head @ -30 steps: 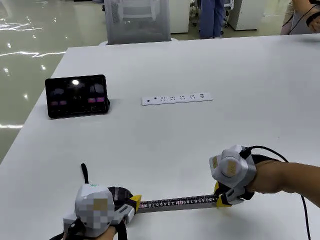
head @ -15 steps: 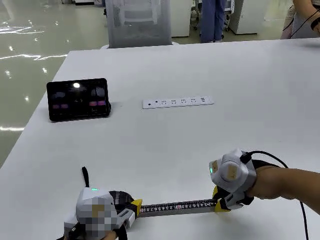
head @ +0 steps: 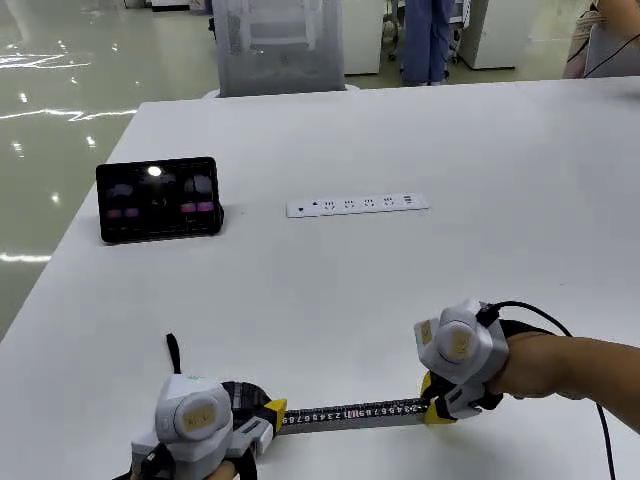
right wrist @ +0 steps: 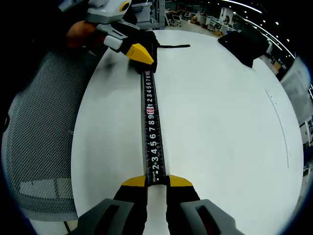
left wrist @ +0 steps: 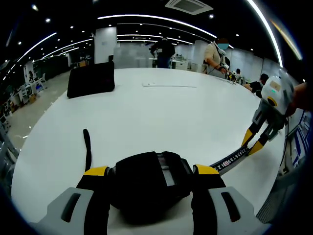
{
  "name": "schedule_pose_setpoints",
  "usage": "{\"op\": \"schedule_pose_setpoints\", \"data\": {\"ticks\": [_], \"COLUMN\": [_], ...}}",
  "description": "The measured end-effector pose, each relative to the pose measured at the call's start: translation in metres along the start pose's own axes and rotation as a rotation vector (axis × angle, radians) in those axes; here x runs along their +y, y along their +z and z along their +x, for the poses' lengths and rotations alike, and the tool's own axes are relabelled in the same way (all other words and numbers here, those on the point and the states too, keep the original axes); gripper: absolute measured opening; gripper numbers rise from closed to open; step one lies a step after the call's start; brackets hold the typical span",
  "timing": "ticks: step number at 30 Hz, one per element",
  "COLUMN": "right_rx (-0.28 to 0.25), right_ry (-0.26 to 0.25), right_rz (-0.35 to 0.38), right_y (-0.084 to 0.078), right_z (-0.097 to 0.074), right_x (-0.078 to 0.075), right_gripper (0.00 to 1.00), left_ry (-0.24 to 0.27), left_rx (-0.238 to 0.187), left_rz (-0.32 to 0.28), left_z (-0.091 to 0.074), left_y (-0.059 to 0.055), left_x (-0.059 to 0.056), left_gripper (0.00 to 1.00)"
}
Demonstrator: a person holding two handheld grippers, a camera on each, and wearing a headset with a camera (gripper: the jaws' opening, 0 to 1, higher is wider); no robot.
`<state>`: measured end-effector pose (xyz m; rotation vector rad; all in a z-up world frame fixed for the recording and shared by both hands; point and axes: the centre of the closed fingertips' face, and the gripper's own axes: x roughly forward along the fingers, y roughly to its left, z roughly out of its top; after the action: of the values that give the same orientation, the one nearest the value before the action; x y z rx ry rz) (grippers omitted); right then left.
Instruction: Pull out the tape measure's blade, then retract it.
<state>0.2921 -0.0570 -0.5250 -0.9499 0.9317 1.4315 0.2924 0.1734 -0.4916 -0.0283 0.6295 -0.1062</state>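
Observation:
A black tape measure case [left wrist: 149, 183] sits on the white table [head: 330, 290] with my left gripper [left wrist: 149, 171] shut around it, a yellow-tipped finger on each side. In the head view the case [head: 243, 398] and left gripper [head: 262, 412] are at the bottom left. The numbered blade [head: 350, 413] runs out flat to the right, just above the table, to my right gripper [head: 435, 408], shut on its tip. In the right gripper view the blade [right wrist: 150, 132] stretches from my right gripper [right wrist: 156, 180] away to the left gripper [right wrist: 134, 49]. The case's black strap [head: 171, 350] lies on the table.
A black tablet-like screen [head: 158, 198] stands at the left of the table, and a white power strip [head: 357, 205] lies in the middle. A grey chair [head: 277, 45] stands beyond the far edge. The table's near edge is close under both grippers.
The right gripper has crept a little left toward the left one, so the exposed blade is slightly shorter. The view has shifted slightly; the left gripper holds its place.

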Motion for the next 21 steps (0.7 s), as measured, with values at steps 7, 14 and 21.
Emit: {"op": "schedule_pose_setpoints", "data": {"ticks": [7,14,21], "right_rx": [-0.009,0.0,-0.001], "right_ry": [0.005,0.008,0.011], "right_rz": [0.006,-0.007,0.001], "right_y": [0.0042,0.0069,0.0097], "right_z": [0.0015,0.0025,0.0033], "right_x": [-0.0006,-0.0008,-0.0008], "right_gripper": [0.1,0.1,0.1], "left_ry": [0.0,0.0,0.0], "left_rx": [0.001,0.001,0.0], "left_rz": [0.001,0.001,0.002], "left_z": [0.0002,0.0006,0.0006], "left_y": [0.0,0.0003,0.0006], "left_x": [0.0002,-0.0001,-0.0002], "left_gripper": [0.63,0.63,0.63]}}
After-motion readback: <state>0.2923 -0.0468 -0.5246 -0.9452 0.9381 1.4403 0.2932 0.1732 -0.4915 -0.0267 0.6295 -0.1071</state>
